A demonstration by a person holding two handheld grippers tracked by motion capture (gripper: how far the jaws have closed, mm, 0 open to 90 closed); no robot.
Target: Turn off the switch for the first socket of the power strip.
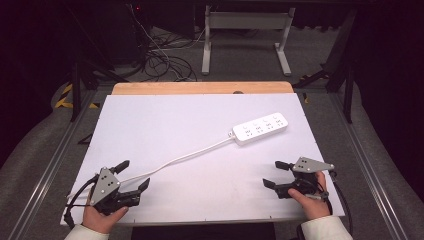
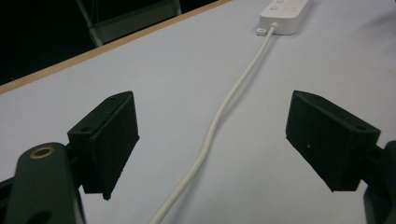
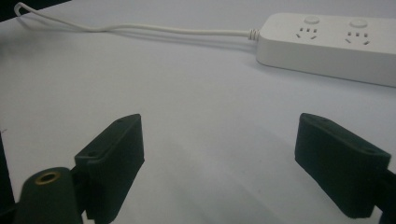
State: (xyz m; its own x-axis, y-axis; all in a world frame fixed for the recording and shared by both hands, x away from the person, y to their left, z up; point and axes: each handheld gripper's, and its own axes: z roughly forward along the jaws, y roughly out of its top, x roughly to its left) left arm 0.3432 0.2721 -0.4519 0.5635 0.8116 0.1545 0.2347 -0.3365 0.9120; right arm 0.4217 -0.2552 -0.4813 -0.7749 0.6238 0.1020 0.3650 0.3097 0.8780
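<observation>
Both grippers low at the near edge of the white table, one in each hand. We read this as a start position.

Left gripper: jaws spread wide, nothing between the pads. It points up along the cord, which passes between the jaws on the table surface without touching either pad. We judge it is lined up on the cord on purpose, ready to close on it.

Right gripper: jaws also wide, empty, aimed across the table toward the strip. Bare table lies beneath the jaws.

Strip lies flat, sockets up, right of centre and well apart from both grippers. Its cord leaves the left end and runs in a gentle curve down to the near left corner. In the right gripper view the sockets and round buttons face up.

The cord is slack, so a pull near the left gripper would likely only straighten it first.
</observation>
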